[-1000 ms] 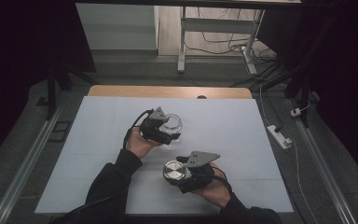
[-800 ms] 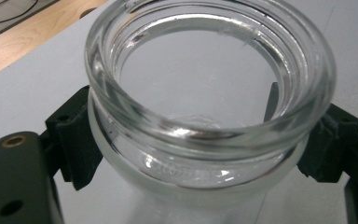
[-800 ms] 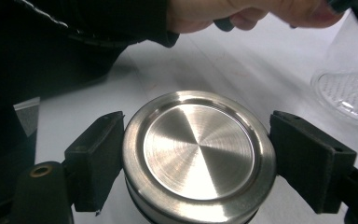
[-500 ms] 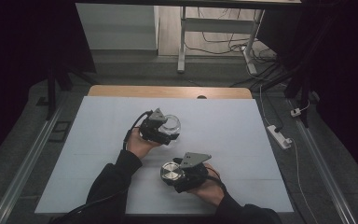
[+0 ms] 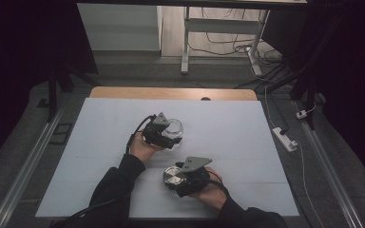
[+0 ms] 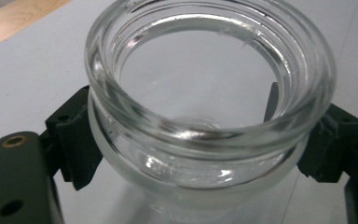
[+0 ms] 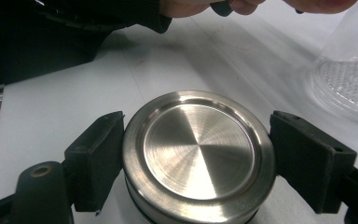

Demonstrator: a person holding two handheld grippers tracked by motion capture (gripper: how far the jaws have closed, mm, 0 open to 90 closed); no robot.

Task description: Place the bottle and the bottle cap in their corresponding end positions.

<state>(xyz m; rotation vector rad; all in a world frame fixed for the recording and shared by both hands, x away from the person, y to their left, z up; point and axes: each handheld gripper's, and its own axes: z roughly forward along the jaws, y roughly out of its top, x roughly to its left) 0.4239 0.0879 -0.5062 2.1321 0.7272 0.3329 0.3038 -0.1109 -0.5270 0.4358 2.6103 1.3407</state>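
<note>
Glass jar [image 6: 205,116], open-mouthed, stands mid-worktop [image 5: 228,128], clamped at the neck by the left gripper's [image 5: 159,135] jaws, likely to steady it. Nearer the person, the right gripper's [image 5: 183,178] jaws clench a steel lid [image 7: 198,154], probably the jar's.

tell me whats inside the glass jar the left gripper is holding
Nothing visible: the glass jar looks empty, the white table showing through its clear base. Its open mouth hides nothing; glare blurs the bottom slightly.

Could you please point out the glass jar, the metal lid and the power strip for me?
jar [image 6: 209,88], left gripper view, on its inner wall.
lid [image 7: 198,142], right gripper view, centre of its top.
power strip [image 5: 285,138], high view, its middle.
</note>
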